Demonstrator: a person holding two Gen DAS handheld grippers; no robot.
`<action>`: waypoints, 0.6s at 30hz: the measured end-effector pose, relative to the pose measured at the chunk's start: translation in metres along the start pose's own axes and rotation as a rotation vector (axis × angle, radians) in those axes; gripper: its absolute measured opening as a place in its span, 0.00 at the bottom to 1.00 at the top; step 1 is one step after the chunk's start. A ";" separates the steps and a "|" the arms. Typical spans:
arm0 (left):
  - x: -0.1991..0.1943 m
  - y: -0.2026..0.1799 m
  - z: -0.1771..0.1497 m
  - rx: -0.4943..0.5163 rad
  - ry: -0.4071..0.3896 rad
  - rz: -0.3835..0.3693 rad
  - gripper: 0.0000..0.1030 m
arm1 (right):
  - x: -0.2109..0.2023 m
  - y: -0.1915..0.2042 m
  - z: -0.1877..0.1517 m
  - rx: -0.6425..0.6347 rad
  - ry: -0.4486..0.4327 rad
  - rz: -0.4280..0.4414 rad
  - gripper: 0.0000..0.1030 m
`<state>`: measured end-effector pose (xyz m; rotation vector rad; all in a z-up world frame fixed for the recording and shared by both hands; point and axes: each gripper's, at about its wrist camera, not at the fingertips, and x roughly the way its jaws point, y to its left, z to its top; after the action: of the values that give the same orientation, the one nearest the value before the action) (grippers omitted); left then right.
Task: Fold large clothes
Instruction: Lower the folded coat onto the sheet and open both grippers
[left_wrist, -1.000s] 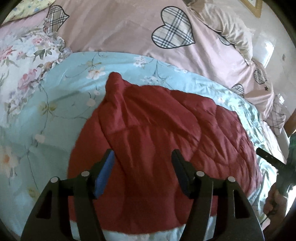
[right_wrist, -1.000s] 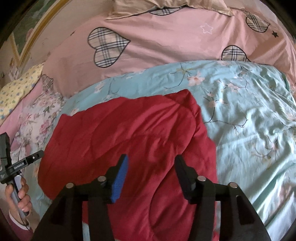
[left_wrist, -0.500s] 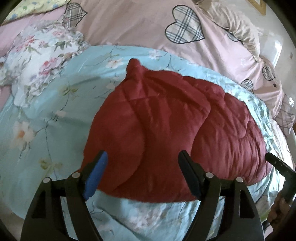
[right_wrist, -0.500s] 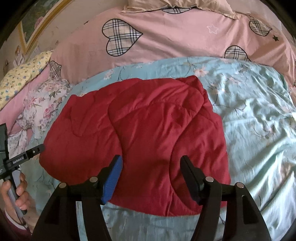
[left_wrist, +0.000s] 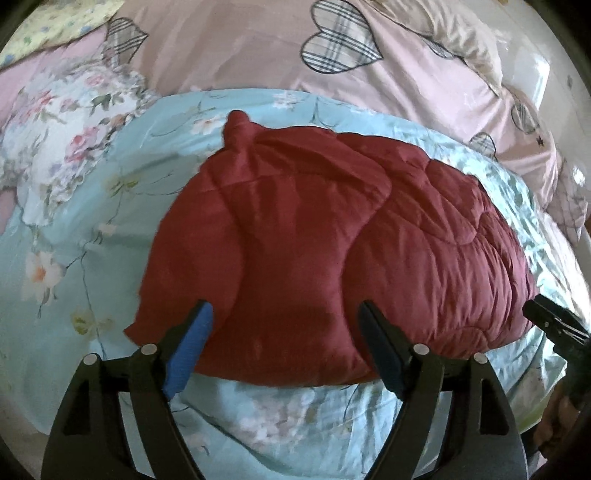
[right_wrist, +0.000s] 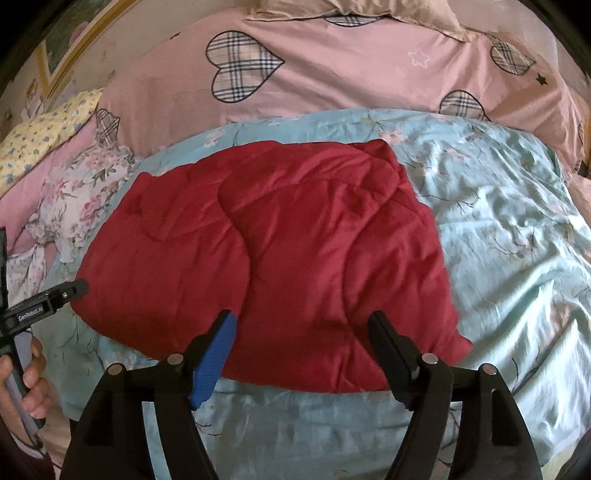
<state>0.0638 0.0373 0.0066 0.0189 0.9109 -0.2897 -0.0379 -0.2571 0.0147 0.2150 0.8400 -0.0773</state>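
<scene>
Lying folded, puffy quilted red jacket (left_wrist: 332, 240) on floral satin bedspread (left_wrist: 92, 221), both tongs (left_wrist: 282, 336) (right_wrist: 301, 343) spread, empty.

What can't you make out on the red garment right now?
- Red garment: its type, sleeves and collar, all tucked under its own folded layers, both views.
- Its underside, against the blue floral quilt.
- Near hem, partly behind the open left gripper and open right gripper.
</scene>
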 end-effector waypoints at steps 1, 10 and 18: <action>0.002 -0.004 0.001 0.009 0.005 0.008 0.80 | 0.001 0.005 0.001 -0.014 -0.002 -0.002 0.77; 0.014 -0.023 0.008 0.045 0.030 0.008 0.83 | 0.016 0.032 0.006 -0.071 -0.009 -0.011 0.82; 0.033 -0.035 0.012 0.073 0.058 0.049 0.94 | 0.035 0.030 0.010 -0.074 -0.001 -0.060 0.90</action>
<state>0.0831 -0.0056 -0.0082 0.1172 0.9561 -0.2780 -0.0028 -0.2293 0.0003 0.1205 0.8466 -0.1020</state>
